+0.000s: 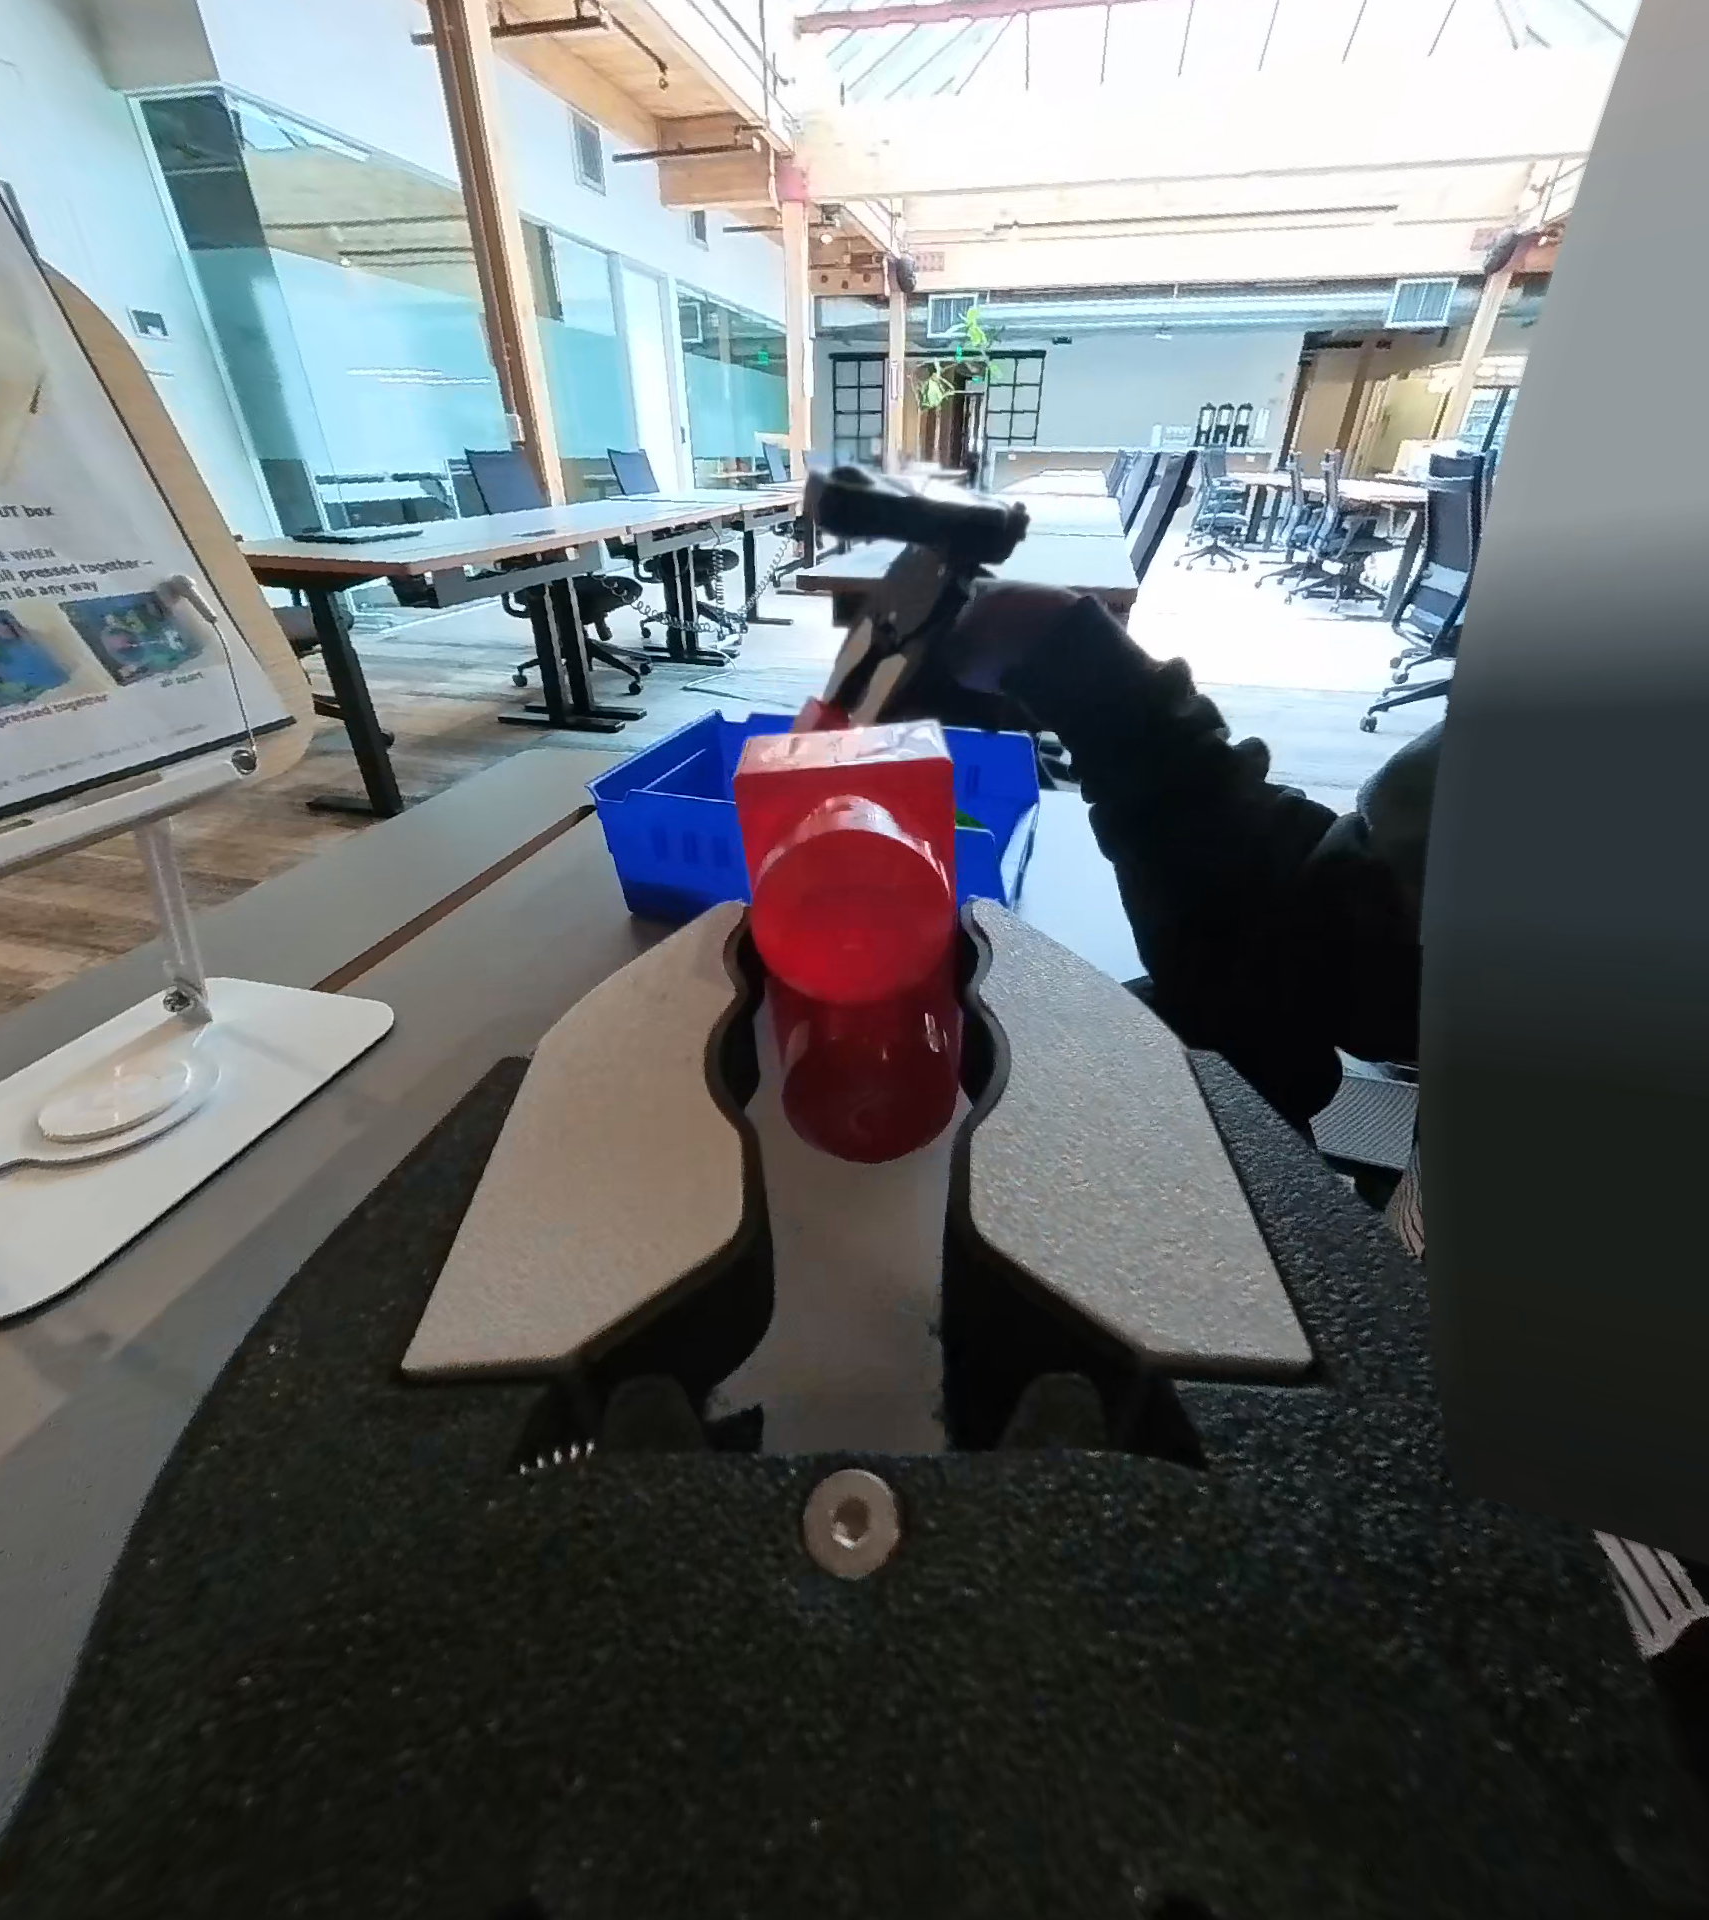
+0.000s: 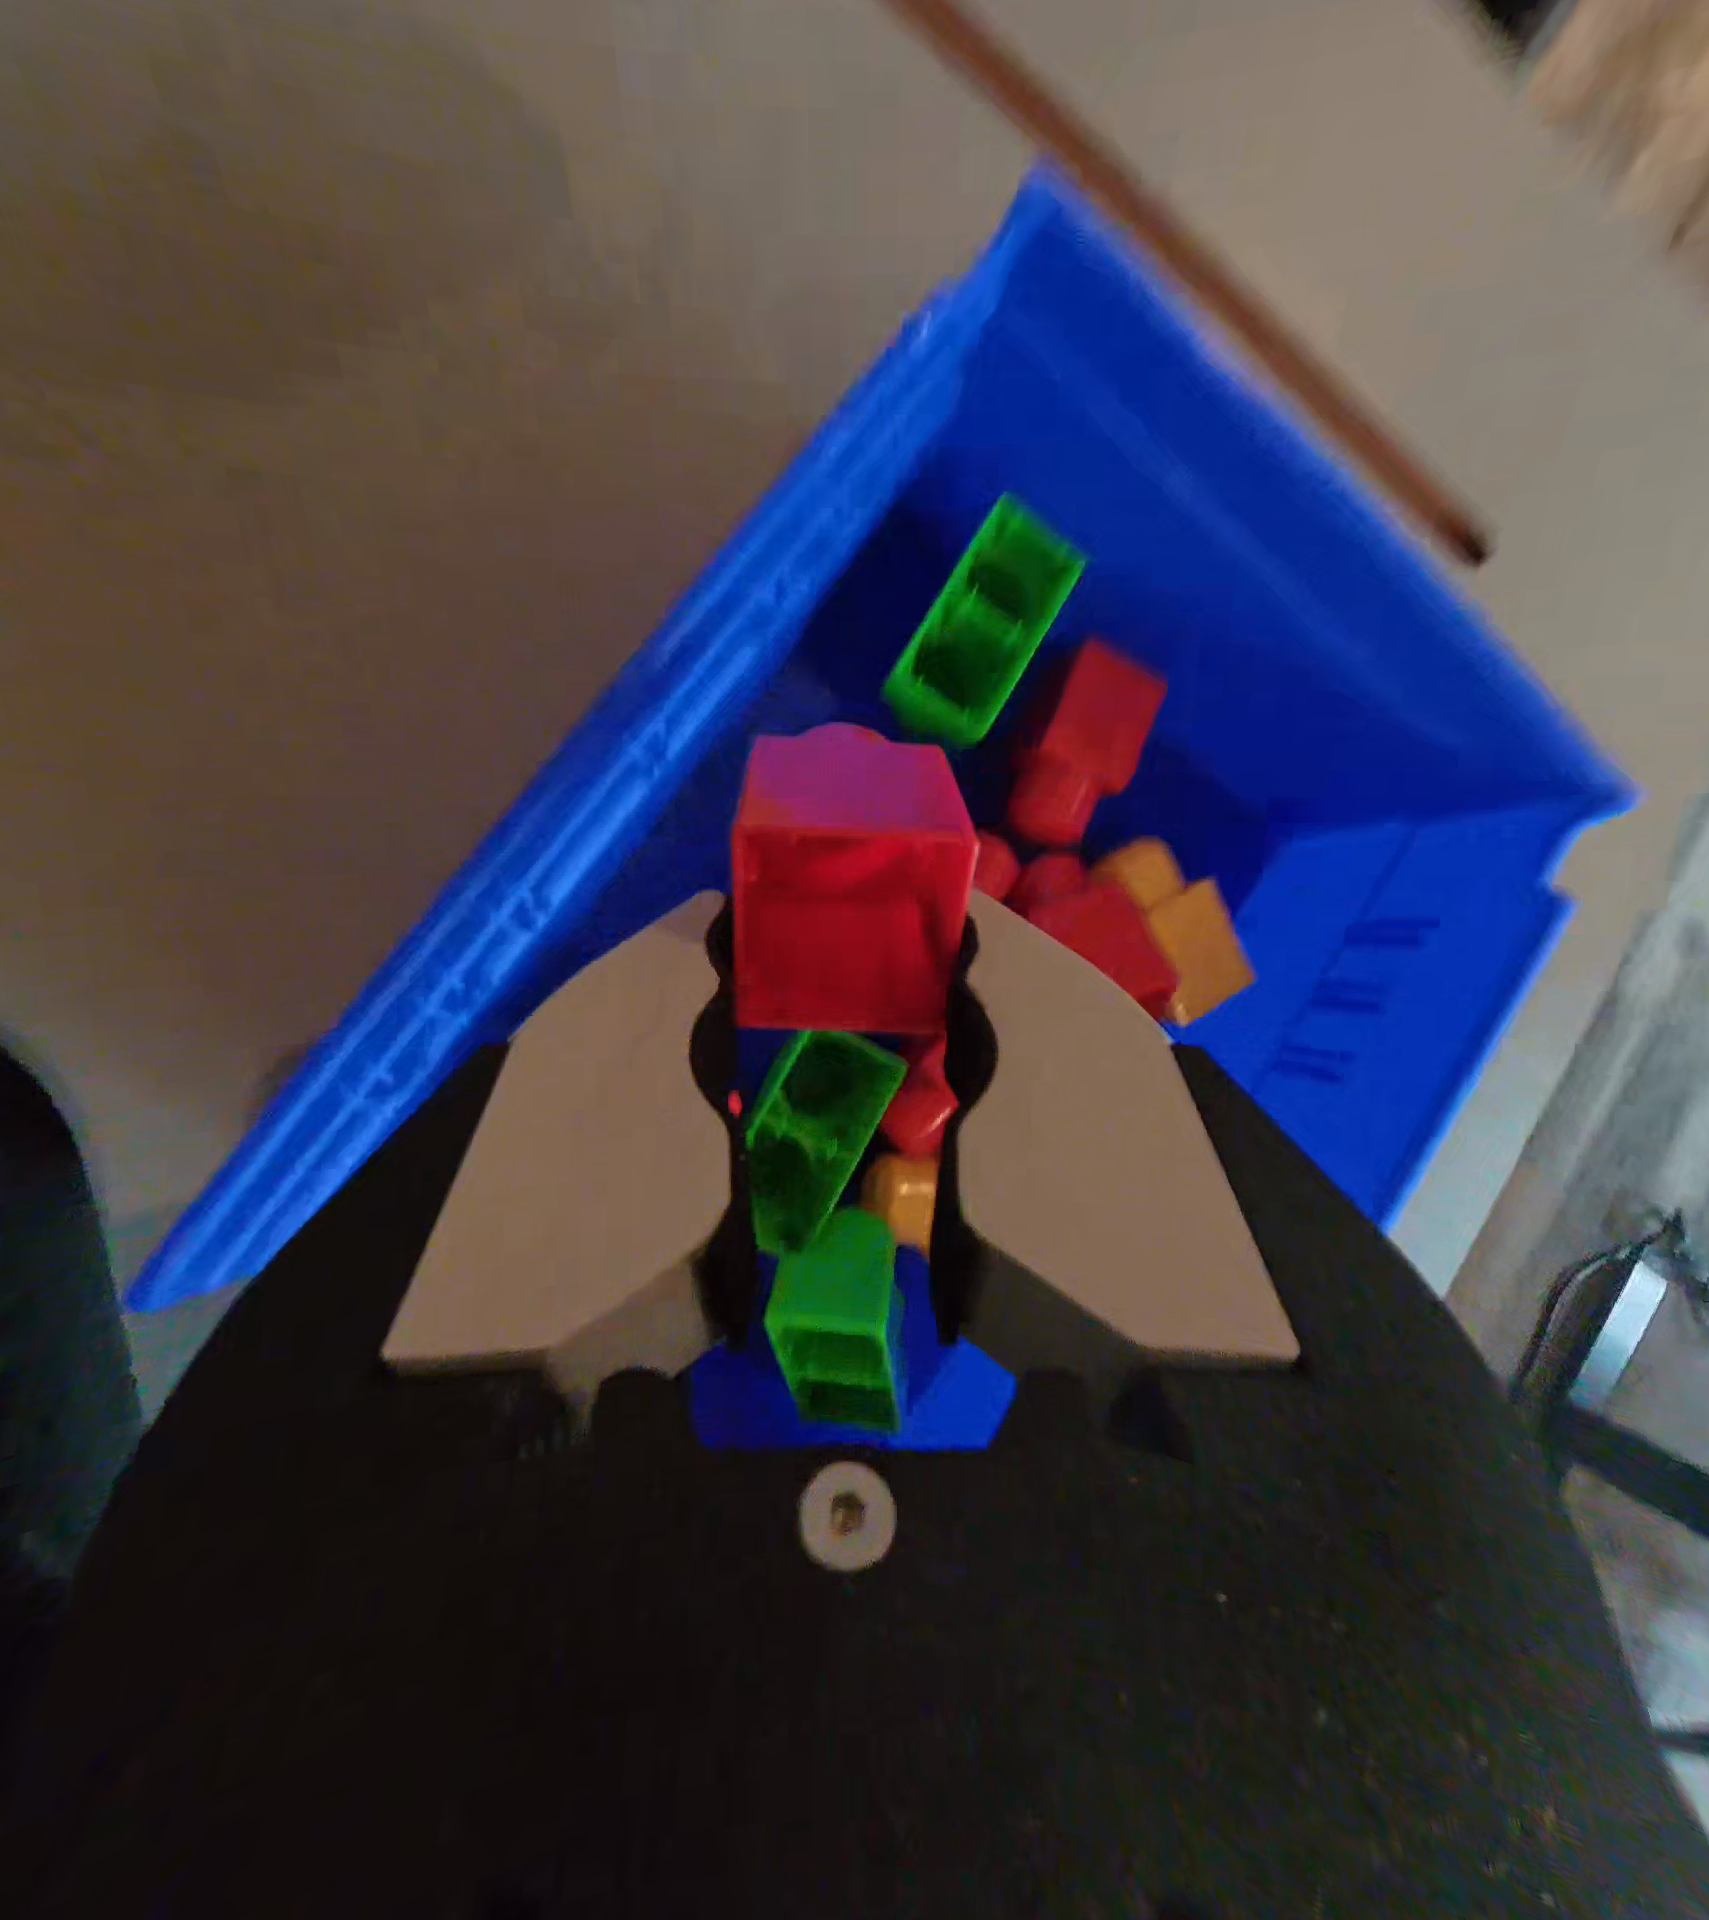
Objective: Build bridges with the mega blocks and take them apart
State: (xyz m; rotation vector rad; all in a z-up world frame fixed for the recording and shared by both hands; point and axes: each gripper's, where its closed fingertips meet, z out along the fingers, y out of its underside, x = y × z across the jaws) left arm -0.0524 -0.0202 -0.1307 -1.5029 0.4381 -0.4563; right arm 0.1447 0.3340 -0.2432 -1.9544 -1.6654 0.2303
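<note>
left wrist view: left claw (image 1: 855, 1023) clamps one red block (image 1: 850, 904) near the blue bin (image 1: 668, 831) on desk (image 1: 476, 935). right claw (image 2: 845, 977) grips one red block (image 2: 845, 914) over the bin holding three green blocks (image 2: 985, 618), some red and yellow.

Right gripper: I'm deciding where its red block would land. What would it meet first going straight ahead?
Probably the loose blocks in the blue bin; the right gripper points down into it, though depth is unclear.

Red blocks (image 1: 855, 935) (image 2: 845, 914) in jaws; loose blocks (image 2: 985, 623) in blue bin (image 2: 1193, 499)
</note>
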